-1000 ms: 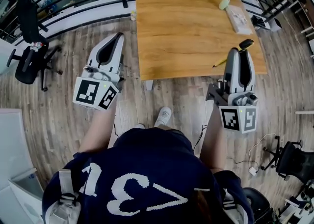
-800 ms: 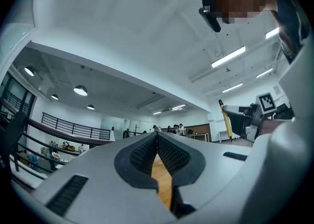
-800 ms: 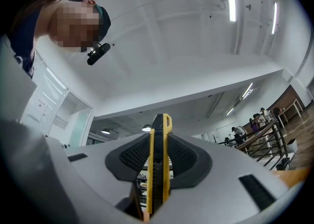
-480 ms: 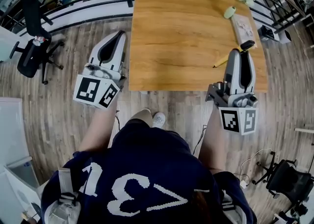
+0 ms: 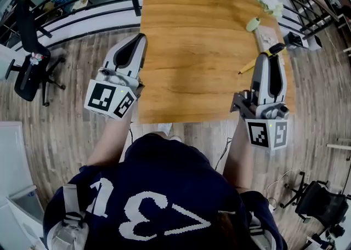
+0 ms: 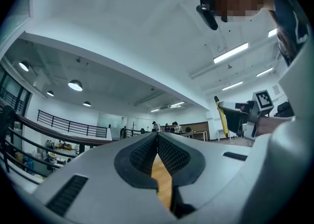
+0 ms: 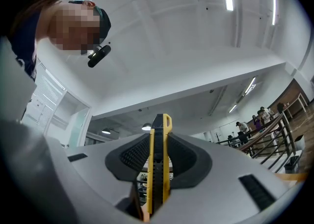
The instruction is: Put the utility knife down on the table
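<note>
Poking from right gripper [image 7: 158, 142]: utility knife [image 7: 159, 176]

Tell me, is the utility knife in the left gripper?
No, the right gripper clamps the utility knife; the left gripper holds nothing.

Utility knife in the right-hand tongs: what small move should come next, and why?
Probably lower the right tongs toward the bare wood of the table. They are clamped on the utility knife and sit over the table's near right part, so it likely needs to come down before the tongs open.
</note>
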Demonstrator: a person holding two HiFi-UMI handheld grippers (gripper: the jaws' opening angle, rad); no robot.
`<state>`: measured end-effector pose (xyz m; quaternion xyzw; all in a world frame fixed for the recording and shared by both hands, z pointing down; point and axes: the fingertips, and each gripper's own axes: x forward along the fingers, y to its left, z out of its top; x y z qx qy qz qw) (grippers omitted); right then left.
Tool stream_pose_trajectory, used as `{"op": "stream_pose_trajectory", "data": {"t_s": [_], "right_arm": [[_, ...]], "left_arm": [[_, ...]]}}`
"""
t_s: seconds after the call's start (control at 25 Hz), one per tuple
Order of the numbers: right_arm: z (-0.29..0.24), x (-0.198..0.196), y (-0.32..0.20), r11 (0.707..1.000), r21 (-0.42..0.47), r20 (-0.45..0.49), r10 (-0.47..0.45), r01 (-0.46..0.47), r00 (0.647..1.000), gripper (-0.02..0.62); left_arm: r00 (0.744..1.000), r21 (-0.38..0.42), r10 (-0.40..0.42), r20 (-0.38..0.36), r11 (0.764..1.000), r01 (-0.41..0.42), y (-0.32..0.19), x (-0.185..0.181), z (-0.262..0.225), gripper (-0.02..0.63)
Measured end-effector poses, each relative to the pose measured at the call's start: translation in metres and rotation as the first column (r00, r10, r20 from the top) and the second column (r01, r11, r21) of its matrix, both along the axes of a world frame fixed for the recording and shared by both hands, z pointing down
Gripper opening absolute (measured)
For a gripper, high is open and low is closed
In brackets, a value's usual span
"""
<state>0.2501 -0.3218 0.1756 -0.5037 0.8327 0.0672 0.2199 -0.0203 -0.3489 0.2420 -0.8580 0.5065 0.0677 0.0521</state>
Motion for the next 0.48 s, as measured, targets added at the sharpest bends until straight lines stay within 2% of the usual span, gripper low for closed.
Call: {"op": "stream_pose_trajectory", "data": {"t_s": [0.24,0.48], "right_arm": [[-0.003,-0.018,-0.041,1.0,0.005,0.003,0.003,-0.003,1.0,0.125],[0.006,-0.026,-0.071,0.999,-0.025,-0.012,-0.025,0.025,1.0,0.124]], "left_arm": [[0.999,0.029,0.031,0.024,0.999,-0.032,-0.043,-0.007,-0.006,0.017],[1.0,0.009,-0.001,0.012,1.0,0.001,-0.062,-0.018,0.003,0.017]]}}
